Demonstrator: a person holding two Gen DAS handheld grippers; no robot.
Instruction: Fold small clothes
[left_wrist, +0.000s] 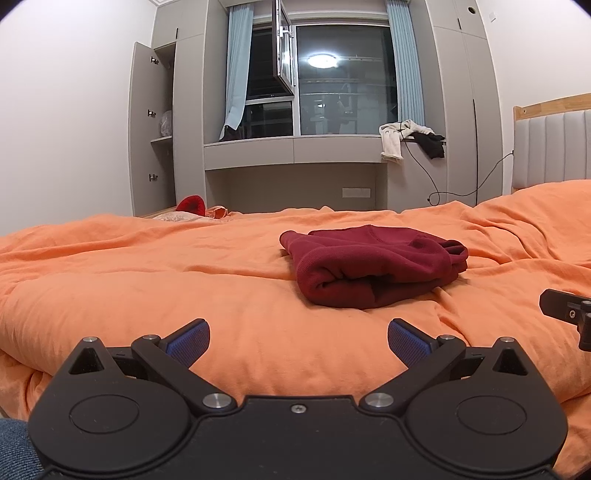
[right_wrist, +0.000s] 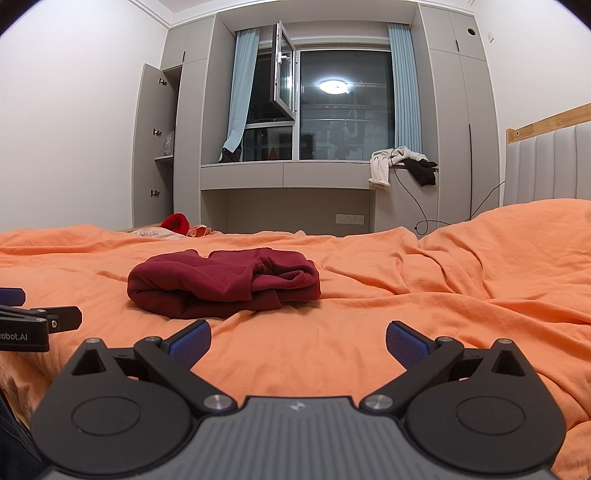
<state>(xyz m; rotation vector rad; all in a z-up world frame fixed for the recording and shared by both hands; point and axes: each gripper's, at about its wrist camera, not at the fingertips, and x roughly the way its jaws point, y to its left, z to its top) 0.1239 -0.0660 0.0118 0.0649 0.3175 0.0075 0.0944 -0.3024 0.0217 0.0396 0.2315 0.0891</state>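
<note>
While the garment (left_wrist: 373, 266) lies bundled on the duvet (left_wrist: 147, 280), both grippers hang low over the near edge of the bed, short of the cloth and not touching it. Left gripper (left_wrist: 298, 341): fingers spread wide, nothing between them. Right gripper (right_wrist: 298, 343): same, fingers wide apart and empty. The 2 tools sit side by side; each shows at the edge of the other's view.

Garment: dark red, thick knit, roughly folded into a thick wad, mid-bed. From the left view it sits ahead and to the right; from the right view, ahead and to the left. So it lies between the 2 grippers, further out. A rolled fold faces the cameras; a loose bunched end sits on its right side.

Judgement: either the fold is done and hands are clear, or a tidy-up pass is due. If tidying, go for that bunched right end first. Pinch only the top layer at a corner, 1 gripper each side, lift a little, and lay it flat. Keep the fingers above the duvet, which is soft and wrinkled and could be caught along with the cloth.
</note>
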